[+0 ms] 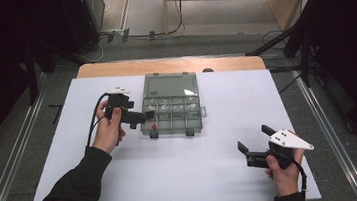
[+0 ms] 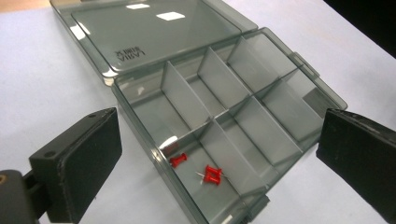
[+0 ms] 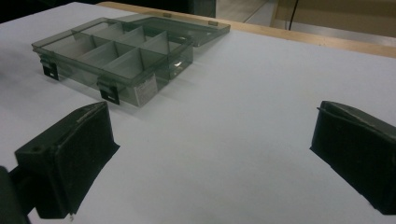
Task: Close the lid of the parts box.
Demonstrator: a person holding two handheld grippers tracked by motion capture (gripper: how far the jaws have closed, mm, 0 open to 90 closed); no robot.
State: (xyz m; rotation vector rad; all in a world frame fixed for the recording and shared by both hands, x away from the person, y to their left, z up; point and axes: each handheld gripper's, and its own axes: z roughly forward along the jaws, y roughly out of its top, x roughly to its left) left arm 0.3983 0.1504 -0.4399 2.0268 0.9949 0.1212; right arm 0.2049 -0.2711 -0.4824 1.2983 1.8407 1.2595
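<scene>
Smoky compartment box [image 1: 171,112] mid-surface [image 1: 185,180], lid [image 2: 149,32] flat open behind. Red pushpins [image 2: 212,175] in near-left compartment. Left tongs [image 1: 140,117] spread wide, empty, poised at box's left edge, likely for a reach inside. Right tongs [image 1: 255,141] agape, empty, parked well apart near right.

Wide open white table [image 3: 243,116] ahead of the right gripper [image 1: 257,142], jaws spread, nothing between them. Off to its far left, the smoke-grey compartment box [image 3: 116,51], latches facing, lid [image 3: 187,25] flat behind. Left gripper [image 1: 144,116] parked at that box's near corner, jaws wide; thin dividers [image 2: 180,95] and three red pushpins [image 2: 212,175] below, between the pads.
</scene>
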